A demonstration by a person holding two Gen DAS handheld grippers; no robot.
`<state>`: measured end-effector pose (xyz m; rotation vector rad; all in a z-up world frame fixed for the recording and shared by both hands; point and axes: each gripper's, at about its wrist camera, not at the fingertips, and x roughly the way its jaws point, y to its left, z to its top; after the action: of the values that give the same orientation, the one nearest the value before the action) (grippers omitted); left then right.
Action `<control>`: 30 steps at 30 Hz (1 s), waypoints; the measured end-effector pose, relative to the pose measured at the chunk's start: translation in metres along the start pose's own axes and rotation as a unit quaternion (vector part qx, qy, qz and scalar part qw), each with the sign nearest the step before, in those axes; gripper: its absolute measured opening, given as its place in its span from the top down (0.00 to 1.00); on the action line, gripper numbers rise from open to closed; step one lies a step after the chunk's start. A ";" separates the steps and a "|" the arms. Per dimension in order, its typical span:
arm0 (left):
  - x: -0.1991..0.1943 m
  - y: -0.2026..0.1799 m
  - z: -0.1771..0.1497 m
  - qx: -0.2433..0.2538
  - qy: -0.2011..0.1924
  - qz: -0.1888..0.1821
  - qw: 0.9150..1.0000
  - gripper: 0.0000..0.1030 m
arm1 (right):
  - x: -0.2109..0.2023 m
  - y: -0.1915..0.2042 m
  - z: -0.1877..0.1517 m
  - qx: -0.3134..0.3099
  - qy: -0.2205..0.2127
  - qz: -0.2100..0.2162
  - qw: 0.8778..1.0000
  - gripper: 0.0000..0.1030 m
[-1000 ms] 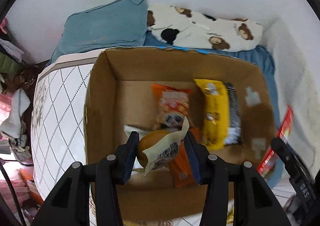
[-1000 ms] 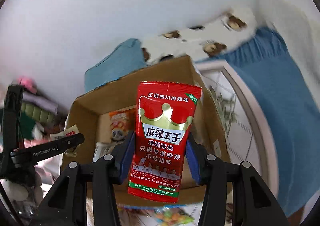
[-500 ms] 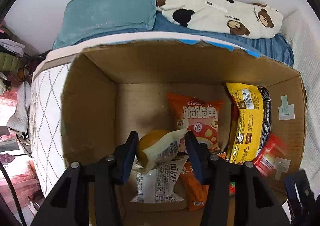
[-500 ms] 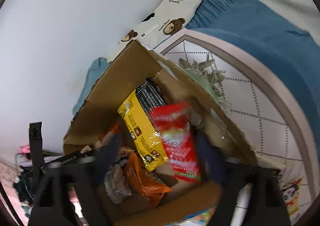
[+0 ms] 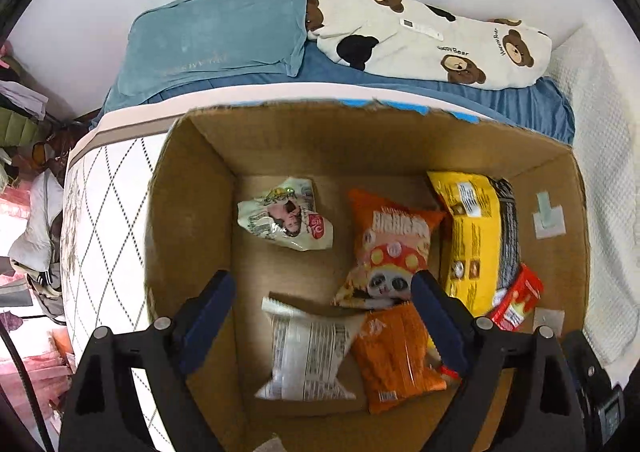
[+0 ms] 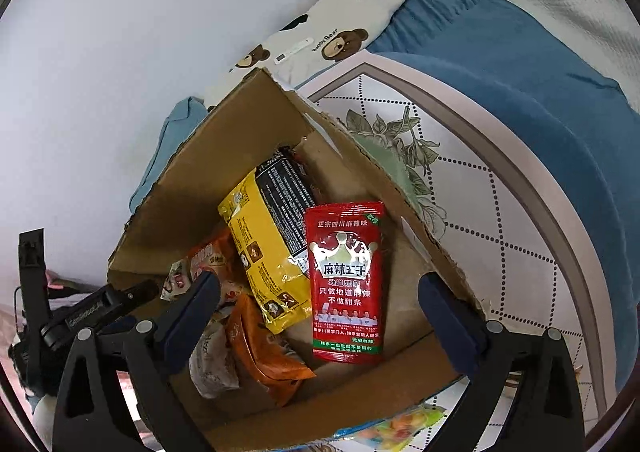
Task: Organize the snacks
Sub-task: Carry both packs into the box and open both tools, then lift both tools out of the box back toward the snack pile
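A: Left wrist view first. Your left tongs (image 5: 322, 316) are spreading apart right now, pointing down into the cardboard box (image 5: 192, 188). Nothing sits between the pads; they grip nothing.

B: And what lies under them?

A: A white wrapped bun (image 5: 286, 218) lies on the box floor near the far left corner, clear of your tongs. Nearer you, a white packet (image 5: 308, 352) lies with its label up, touching an orange packet (image 5: 396, 360). Beyond those is the orange panda bag (image 5: 388, 248), and to its right the yellow bag (image 5: 474, 236) leans along the right wall. A corner of the red spicy-strip pouch (image 5: 518, 302) pokes out beside the yellow bag.

B: The right side?

A: In the right wrist view your right tongs (image 6: 320, 300) stand wide, empty, above the box (image 6: 248, 120). The red pouch (image 6: 346, 280) lies flat inside, between the blue pads but touching neither, its upper edge overlapping the yellow bag (image 6: 260, 240). The orange packet (image 6: 264, 348) and white packet (image 6: 212, 364) lie at the left of it.

B: Where is the box?

A: On the bed, on a white quilted mattress (image 6: 472, 212). A teal pillow (image 5: 216, 32) and a bear-print pillow (image 5: 432, 40) lie beyond it. Another colourful packet (image 6: 392, 426) lies outside the box, at the near edge.
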<state>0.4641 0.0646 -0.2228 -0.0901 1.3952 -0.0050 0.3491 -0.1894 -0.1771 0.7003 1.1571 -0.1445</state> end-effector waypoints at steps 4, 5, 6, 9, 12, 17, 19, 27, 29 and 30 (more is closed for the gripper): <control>-0.015 0.002 -0.018 -0.001 -0.019 -0.004 1.000 0.13 | -0.004 0.003 -0.002 -0.023 0.001 -0.006 1.000 0.02; -0.018 0.002 -0.022 -0.001 -0.023 -0.003 1.000 0.13 | -0.006 0.005 -0.004 -0.034 -0.002 -0.010 0.999 0.02; -0.022 0.002 -0.028 -0.001 -0.030 -0.003 1.000 0.13 | -0.007 0.007 -0.004 -0.042 -0.003 -0.012 0.999 0.02; -0.033 0.002 -0.043 -0.002 -0.046 -0.001 0.999 0.13 | -0.012 0.012 -0.008 -0.077 -0.009 -0.025 0.997 0.02; -0.044 0.000 -0.060 -0.001 -0.061 0.001 0.998 0.13 | -0.020 0.020 -0.013 -0.126 -0.018 -0.040 0.991 0.02; -0.063 -0.002 -0.087 -0.001 -0.085 -0.002 0.996 0.13 | -0.039 0.032 -0.028 -0.212 -0.057 -0.072 0.973 0.02; -0.073 -0.002 -0.098 -0.002 -0.098 0.001 0.995 0.13 | -0.047 0.036 -0.035 -0.237 -0.071 -0.080 0.966 0.02; -0.107 -0.002 -0.138 -0.008 -0.154 0.002 0.988 0.13 | -0.093 0.046 -0.064 -0.294 -0.130 -0.087 0.943 0.02; -0.118 0.000 -0.146 -0.014 -0.165 -0.003 0.986 0.13 | -0.106 0.048 -0.070 -0.302 -0.139 -0.079 0.940 0.02; -0.124 0.001 -0.151 -0.017 -0.172 -0.006 0.985 0.13 | -0.113 0.049 -0.074 -0.304 -0.141 -0.073 0.939 0.02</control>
<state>0.2940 0.0637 -0.1274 -0.1210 1.0485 0.0232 0.2658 -0.1364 -0.0733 0.0391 0.9037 -0.0050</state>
